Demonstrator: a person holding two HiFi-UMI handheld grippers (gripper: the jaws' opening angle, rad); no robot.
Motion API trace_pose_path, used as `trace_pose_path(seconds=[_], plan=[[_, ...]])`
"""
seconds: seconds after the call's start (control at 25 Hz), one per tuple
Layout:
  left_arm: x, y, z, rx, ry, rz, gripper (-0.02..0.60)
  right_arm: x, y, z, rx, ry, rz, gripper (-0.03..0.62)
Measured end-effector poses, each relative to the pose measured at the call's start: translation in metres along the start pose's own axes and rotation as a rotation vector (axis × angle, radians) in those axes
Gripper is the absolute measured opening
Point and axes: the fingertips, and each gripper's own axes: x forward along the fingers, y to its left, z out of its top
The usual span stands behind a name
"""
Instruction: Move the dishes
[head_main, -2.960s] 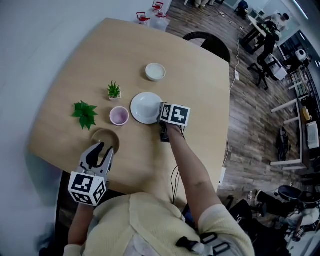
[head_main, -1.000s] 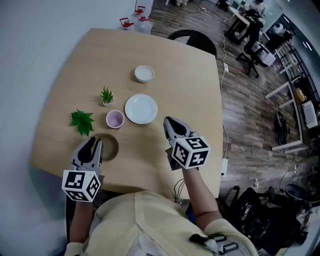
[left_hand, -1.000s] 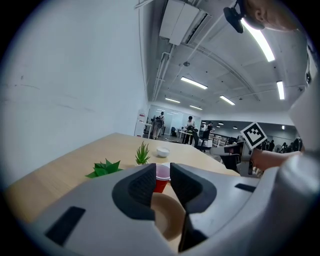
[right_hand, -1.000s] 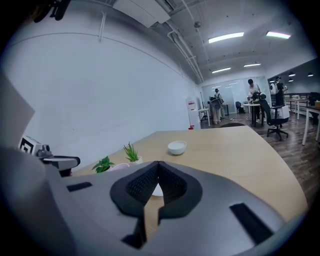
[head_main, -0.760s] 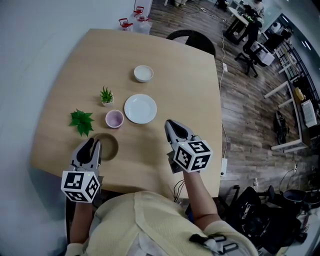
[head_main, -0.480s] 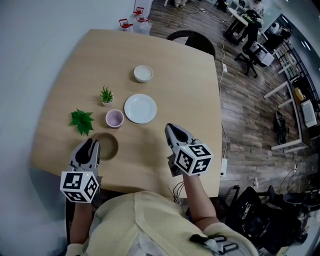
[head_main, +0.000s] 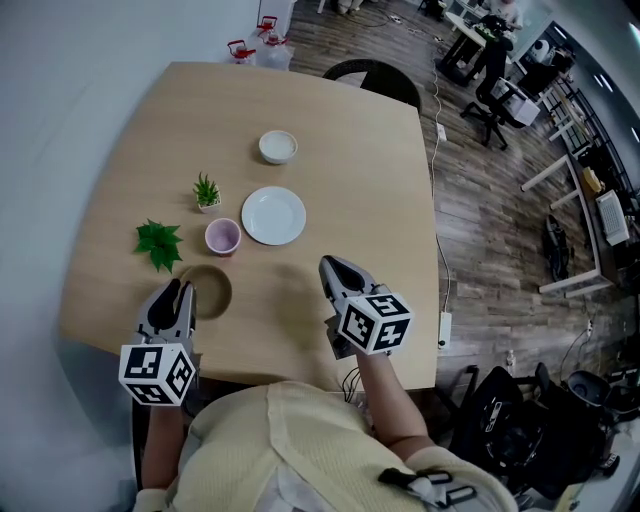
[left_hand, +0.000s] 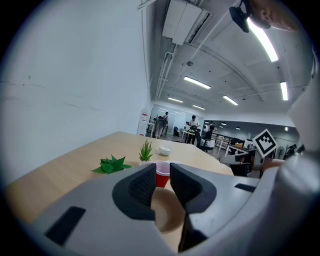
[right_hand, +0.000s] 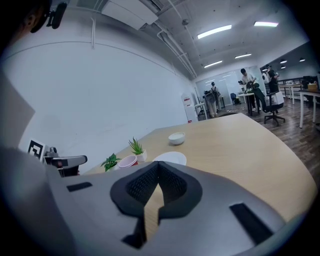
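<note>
Here, the left gripper (head_main: 178, 292), jaws apart, hovers over the wooden bowl (head_main: 212, 291) at the table's (head_main: 350, 120) near edge, placed to grip or release it. The right gripper (head_main: 329, 265), closed and empty, hangs short of the white plate (head_main: 273, 215).

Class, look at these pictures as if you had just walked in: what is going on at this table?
A person stands at a light wooden table with a hand-held gripper in each hand. The left hand-held gripper is open beside a brown round bowl, gripping nothing. The right hand-held gripper is shut and empty over bare tabletop. A white round plate, a pink cup and a small white bowl sit untouched.
</note>
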Motion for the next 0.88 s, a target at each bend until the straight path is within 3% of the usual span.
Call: trace_pose_path(seconds=[0.88], plan=[[-0.009, 0.003, -0.004, 0.008, 0.016, -0.011, 0.092, -0.007, 0.013, -0.013, 0.075, -0.015, 0.008, 0.014]])
